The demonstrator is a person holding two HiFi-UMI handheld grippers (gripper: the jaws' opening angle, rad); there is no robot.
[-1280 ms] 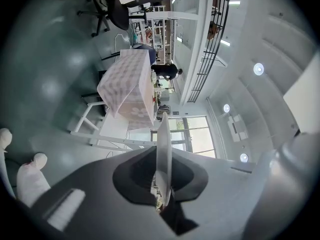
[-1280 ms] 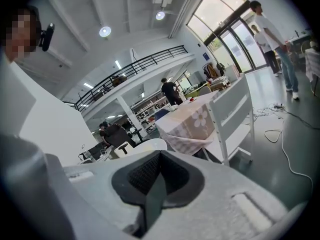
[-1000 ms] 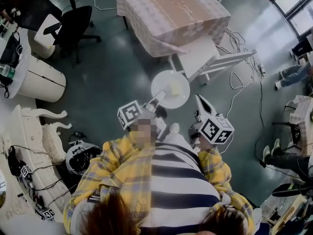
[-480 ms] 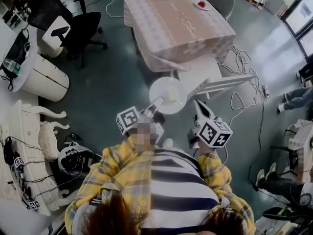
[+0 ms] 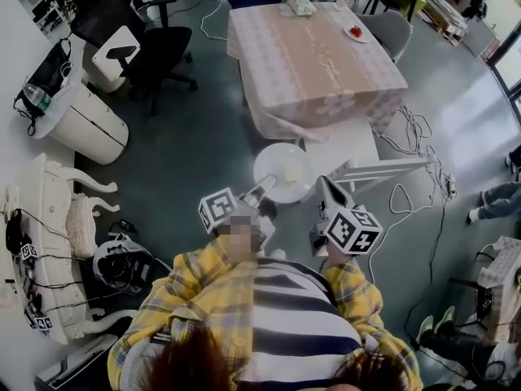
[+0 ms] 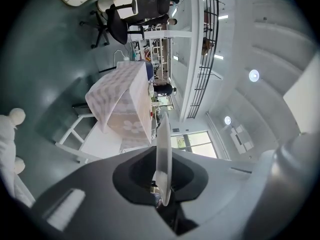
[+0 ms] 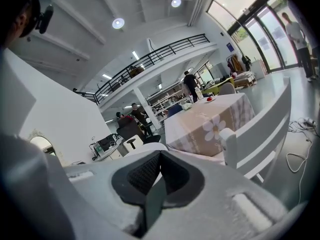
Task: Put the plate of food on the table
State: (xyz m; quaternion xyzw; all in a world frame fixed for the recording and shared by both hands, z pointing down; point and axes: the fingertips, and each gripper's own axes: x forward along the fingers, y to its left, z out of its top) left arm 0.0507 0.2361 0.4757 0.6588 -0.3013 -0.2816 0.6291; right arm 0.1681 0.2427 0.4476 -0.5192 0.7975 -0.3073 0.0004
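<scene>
plainly, left claw pinches the rim of the white plate, right claw pressed together beside it.

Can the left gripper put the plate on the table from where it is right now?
Probably not yet. The left gripper holds the plate by its rim short of the table, and a white chair stands at the table's near side. The person likely must step closer.

I get bright, even daylight from windows right of the jaws of my right gripper, lamps glaring above. Both gripper views bend toward dark rims; near jaws look soft.
</scene>
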